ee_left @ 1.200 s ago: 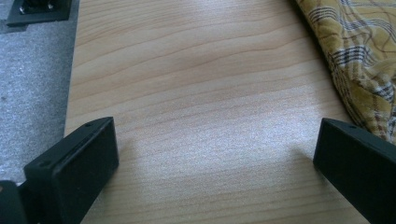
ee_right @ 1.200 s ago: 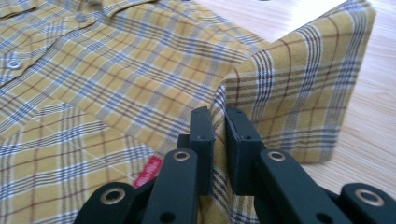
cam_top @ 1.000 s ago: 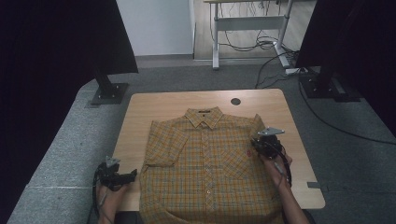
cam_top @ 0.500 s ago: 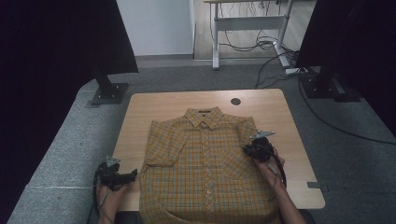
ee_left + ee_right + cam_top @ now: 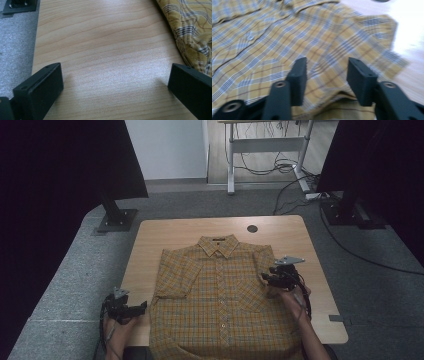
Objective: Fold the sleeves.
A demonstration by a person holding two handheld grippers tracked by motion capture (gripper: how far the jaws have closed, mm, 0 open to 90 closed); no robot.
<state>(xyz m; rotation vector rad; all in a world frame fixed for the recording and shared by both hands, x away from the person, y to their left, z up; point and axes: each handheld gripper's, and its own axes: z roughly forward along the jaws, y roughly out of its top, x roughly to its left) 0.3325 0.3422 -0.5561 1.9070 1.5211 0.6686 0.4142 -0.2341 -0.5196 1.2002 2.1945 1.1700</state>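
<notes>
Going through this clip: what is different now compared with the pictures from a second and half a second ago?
The right hand-held gripper carried the shirt's right sleeve inward over the front, where it now lies folded. Its jaws have just been opening and stand apart above the cloth, so the sleeve looks let go. The left hand-held gripper stayed open at the table edge; the left sleeve is unfolded.

Yellow plaid short-sleeved shirt (image 5: 220,300): lies flat, buttoned, front up, collar far side, both sleeves folded inward, hem overhanging near edge.
</notes>
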